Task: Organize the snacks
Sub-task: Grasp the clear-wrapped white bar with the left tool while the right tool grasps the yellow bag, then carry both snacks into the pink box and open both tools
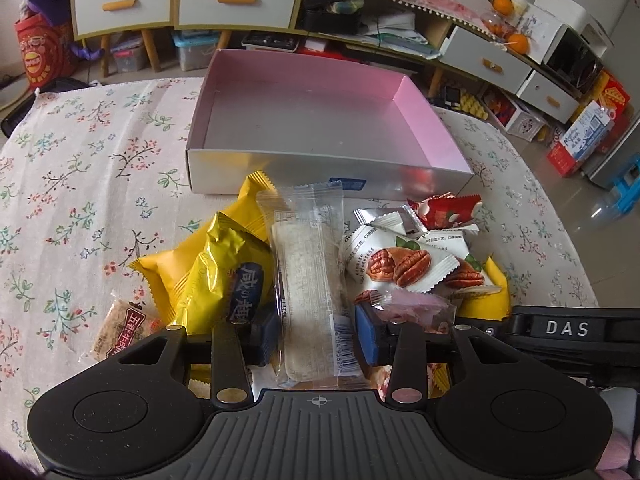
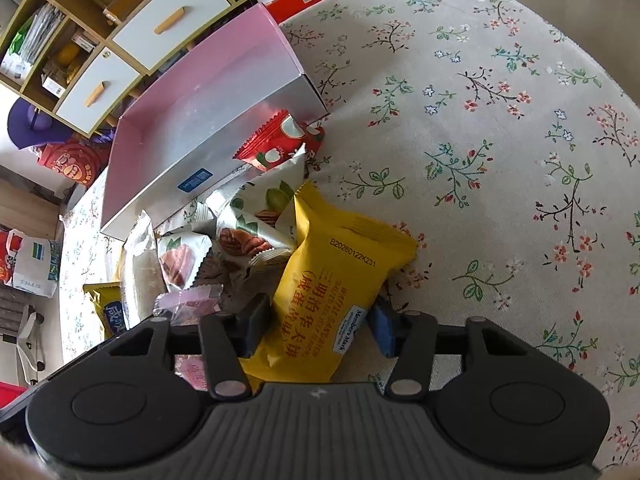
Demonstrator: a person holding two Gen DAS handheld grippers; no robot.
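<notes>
A pile of snack packets lies on the floral cloth in front of an open pink-lined box, which has nothing inside. My left gripper is shut on the near end of a long clear-wrapped white bar, with a blue pad against each side. Gold packets lie to its left. Pecan packets, a pink candy and a red packet lie to its right. In the right wrist view my right gripper is shut on a yellow waffle-sandwich packet at the pile's right edge.
A brown cereal bar lies at the pile's near left. A black body marked DAS sits close on the right in the left wrist view. Bare cloth spreads right of the pile. Drawers and clutter stand beyond the table.
</notes>
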